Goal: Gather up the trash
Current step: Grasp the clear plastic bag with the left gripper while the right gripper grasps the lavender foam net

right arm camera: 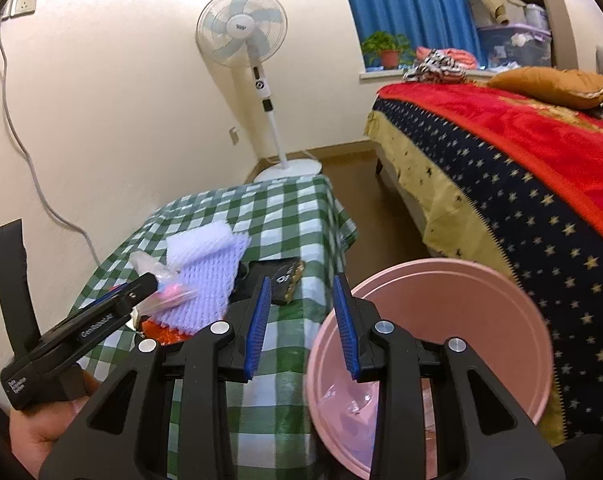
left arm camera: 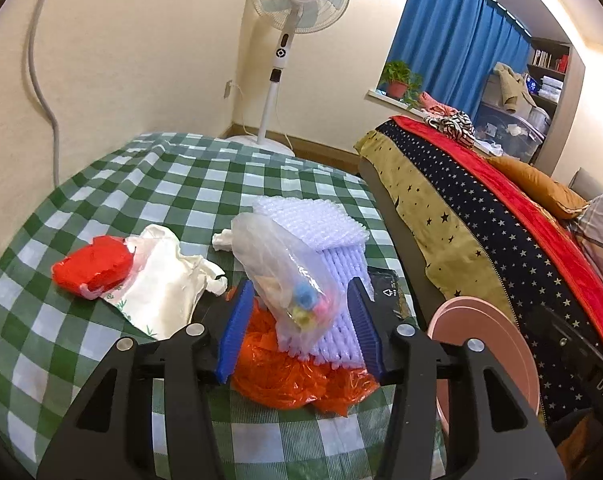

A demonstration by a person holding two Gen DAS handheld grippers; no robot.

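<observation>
Clear bag (left arm camera: 285,276) upright btw. open jaws

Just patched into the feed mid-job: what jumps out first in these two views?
The trash pile on the green-checked table: a clear plastic bag between the open left claw fingers, lying on white foam netting over an orange bag. Right of the table, the pink bin gapes below the open right claw.

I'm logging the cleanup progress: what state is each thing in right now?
left gripper: open, fingers astride the clear bag
right gripper: open, empty
clear plastic bag: upright on the pile, not gripped
orange plastic bag: crumpled on the table
white foam netting: folded
pink bin: tilted, nearly empty
curtain: drawn
</observation>
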